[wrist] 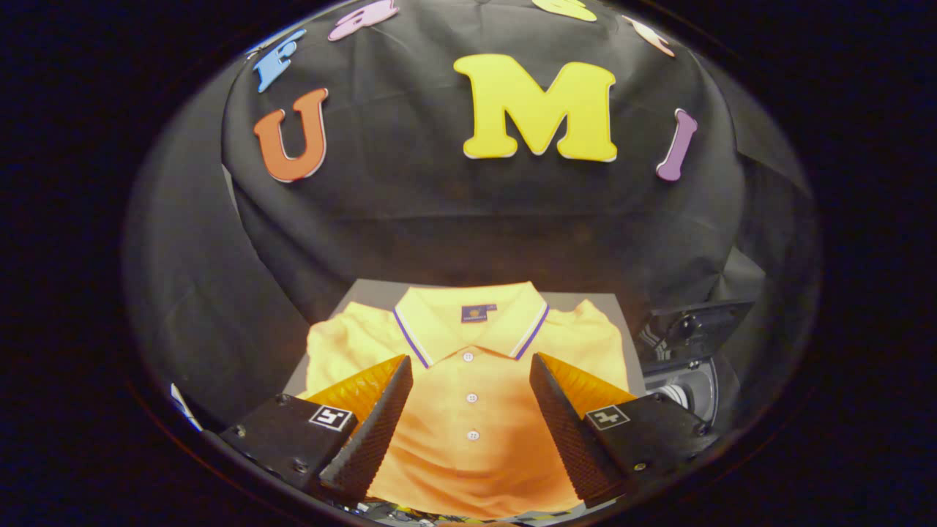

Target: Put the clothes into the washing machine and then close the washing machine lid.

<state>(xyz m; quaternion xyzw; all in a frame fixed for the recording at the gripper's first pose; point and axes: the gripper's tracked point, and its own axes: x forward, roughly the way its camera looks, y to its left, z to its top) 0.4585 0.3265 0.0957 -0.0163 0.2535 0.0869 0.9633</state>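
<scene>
A folded orange polo shirt [468, 439] with a striped collar and a buttoned placket lies flat on a grey board [373, 289]. My gripper [470, 366] hovers over the shirt's chest with its fingers spread wide, one on each side of the button row, nothing held between them. To the right of the shirt, beyond the right finger, stands the washing machine [692, 351], dark with a round opening partly in sight.
Black cloth walls close in the space behind and to both sides of the board. The washing machine stands close against the board's right edge.
</scene>
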